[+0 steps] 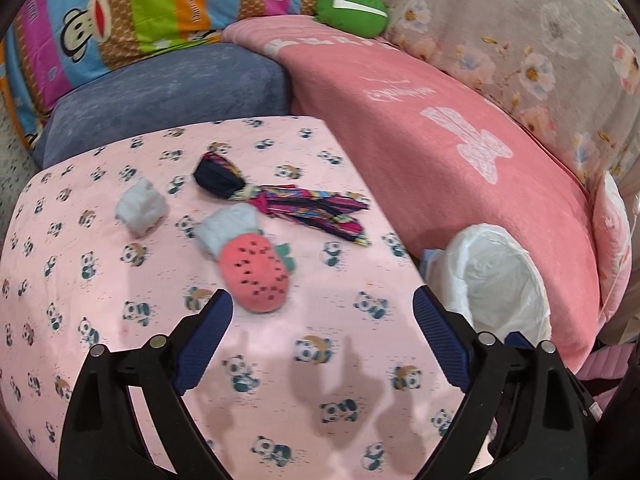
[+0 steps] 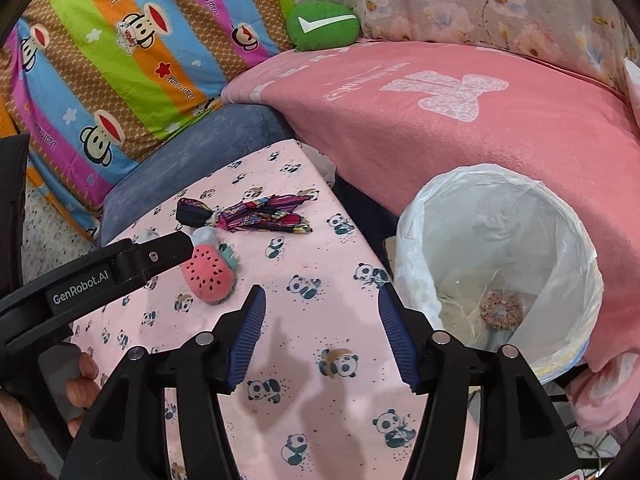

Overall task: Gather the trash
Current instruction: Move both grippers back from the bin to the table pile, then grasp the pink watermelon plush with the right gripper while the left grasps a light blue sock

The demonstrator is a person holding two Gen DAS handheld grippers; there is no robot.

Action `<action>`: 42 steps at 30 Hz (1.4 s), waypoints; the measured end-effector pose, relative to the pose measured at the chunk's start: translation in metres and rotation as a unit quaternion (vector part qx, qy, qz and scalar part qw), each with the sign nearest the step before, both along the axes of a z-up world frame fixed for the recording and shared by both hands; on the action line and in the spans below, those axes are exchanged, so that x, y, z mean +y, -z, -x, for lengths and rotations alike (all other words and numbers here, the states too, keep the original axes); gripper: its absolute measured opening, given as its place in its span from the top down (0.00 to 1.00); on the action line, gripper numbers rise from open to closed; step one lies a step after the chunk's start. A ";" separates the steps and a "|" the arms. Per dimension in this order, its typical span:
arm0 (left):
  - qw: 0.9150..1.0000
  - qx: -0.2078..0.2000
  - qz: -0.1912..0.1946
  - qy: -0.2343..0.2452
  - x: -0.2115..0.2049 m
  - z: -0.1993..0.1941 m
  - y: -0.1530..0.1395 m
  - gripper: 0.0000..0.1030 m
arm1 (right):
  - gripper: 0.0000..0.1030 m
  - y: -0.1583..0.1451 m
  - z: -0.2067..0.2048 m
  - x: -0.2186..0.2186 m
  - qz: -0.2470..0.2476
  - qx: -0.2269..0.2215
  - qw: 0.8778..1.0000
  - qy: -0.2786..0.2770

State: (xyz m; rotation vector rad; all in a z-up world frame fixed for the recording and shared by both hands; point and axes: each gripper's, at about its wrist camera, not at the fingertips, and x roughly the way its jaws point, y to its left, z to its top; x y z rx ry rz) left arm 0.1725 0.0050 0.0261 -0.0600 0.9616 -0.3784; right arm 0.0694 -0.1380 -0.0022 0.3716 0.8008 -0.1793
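Two crumpled white tissue wads lie on the pink panda sheet (image 1: pixel 280 360): one (image 1: pixel 141 208) at the far left, one (image 1: pixel 228 229) against a pink strawberry plush (image 1: pixel 256 276). A folded colourful scarf (image 1: pixel 280 200) lies behind them. My left gripper (image 1: pixel 322 312) is open and empty, just short of the plush. My right gripper (image 2: pixel 322 306) is open and empty over the sheet (image 2: pixel 320 344), left of the white-lined trash bin (image 2: pixel 500 264). The bin holds a small crocheted ring (image 2: pixel 502 312). The plush (image 2: pixel 210 276) and scarf (image 2: pixel 256 216) show in the right wrist view too.
The bin (image 1: pixel 500 280) stands at the sheet's right edge against a pink blanket (image 1: pixel 460 152). A blue cushion (image 1: pixel 160 96), a striped monkey pillow (image 1: pixel 140 12), a green plush (image 1: pixel 352 6) and a floral cover (image 1: pixel 540 40) lie behind. The left gripper's arm (image 2: pixel 100 272) crosses the right view.
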 end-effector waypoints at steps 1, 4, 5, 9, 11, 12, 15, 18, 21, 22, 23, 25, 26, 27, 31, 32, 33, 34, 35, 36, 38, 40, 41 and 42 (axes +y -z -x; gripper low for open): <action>1.000 0.003 0.000 -0.009 0.009 -0.004 0.003 0.15 | 0.43 0.002 -0.004 0.006 -0.001 0.003 1.000 -0.007; 0.999 0.010 0.000 -0.033 0.032 -0.014 0.011 0.15 | 0.43 0.009 -0.016 0.023 0.000 0.012 1.000 -0.026; 0.999 0.013 -0.001 -0.042 0.041 -0.018 0.014 0.15 | 0.42 0.012 -0.019 0.029 0.000 0.015 0.999 -0.032; 0.997 0.022 0.000 -0.074 0.071 -0.034 0.023 0.15 | 0.41 0.022 -0.037 0.051 0.001 0.028 0.998 -0.057; 0.996 0.026 -0.002 -0.089 0.086 -0.043 0.028 0.15 | 0.41 0.026 -0.045 0.061 0.001 0.033 0.997 -0.067; 0.995 0.027 -0.002 -0.095 0.093 -0.047 0.030 0.15 | 0.41 0.029 -0.052 0.067 0.002 0.036 0.997 -0.073; 0.993 0.031 -0.004 -0.112 0.112 -0.062 0.037 0.14 | 0.41 0.035 -0.067 0.081 0.005 0.043 0.995 -0.088; 0.992 0.036 -0.004 -0.124 0.128 -0.079 0.044 0.13 | 0.36 0.043 -0.085 0.093 0.005 0.048 0.994 -0.103; 0.991 0.041 0.003 -0.127 0.141 -0.098 0.050 0.12 | 0.34 0.051 -0.102 0.106 0.006 0.054 0.992 -0.110; 0.991 0.043 0.003 -0.126 0.143 -0.103 0.052 0.12 | 0.33 0.054 -0.108 0.109 0.007 0.057 0.992 -0.113; 0.991 0.044 0.001 -0.124 0.145 -0.109 0.055 0.12 | 0.32 0.056 -0.115 0.112 0.007 0.060 0.991 -0.117; 0.992 0.044 -0.002 -0.119 0.147 -0.121 0.059 0.12 | 0.32 0.061 -0.125 0.117 0.008 0.065 0.991 -0.119; 0.992 0.044 -0.005 -0.118 0.148 -0.125 0.060 0.12 | 0.32 0.063 -0.130 0.118 0.008 0.066 0.991 -0.120; 0.992 0.043 -0.007 -0.116 0.148 -0.129 0.062 0.12 | 0.32 0.065 -0.134 0.120 0.008 0.067 0.990 -0.120; 0.993 0.048 -0.009 -0.110 0.147 -0.142 0.071 0.12 | 0.32 0.074 -0.149 0.125 0.013 0.077 0.990 -0.118; 0.993 0.048 -0.009 -0.109 0.146 -0.145 0.073 0.12 | 0.32 0.077 -0.152 0.125 0.014 0.080 0.990 -0.118; 0.993 0.049 -0.008 -0.107 0.146 -0.147 0.075 0.12 | 0.32 0.079 -0.154 0.125 0.017 0.083 0.990 -0.116; 0.993 0.049 -0.008 -0.106 0.146 -0.148 0.077 0.12 | 0.32 0.081 -0.156 0.126 0.020 0.084 0.990 -0.115; 0.993 0.049 -0.007 -0.104 0.145 -0.150 0.078 0.13 | 0.32 0.082 -0.157 0.125 0.021 0.085 0.990 -0.114; 0.994 0.049 -0.006 -0.102 0.144 -0.151 0.079 0.14 | 0.32 0.084 -0.159 0.125 0.022 0.086 0.990 -0.113; 0.994 0.050 -0.005 -0.096 0.142 -0.153 0.081 0.21 | 0.32 0.086 -0.161 0.125 0.021 0.086 0.990 -0.111; 0.995 0.054 0.000 -0.088 0.140 -0.155 0.083 0.32 | 0.32 0.087 -0.163 0.125 0.021 0.086 0.990 -0.108; 0.995 0.057 0.003 -0.083 0.139 -0.155 0.084 0.41 | 0.32 0.088 -0.163 0.125 0.022 0.085 0.990 -0.107; 0.995 0.061 0.005 -0.080 0.138 -0.156 0.085 0.46 | 0.33 0.088 -0.164 0.125 0.023 0.086 0.990 -0.107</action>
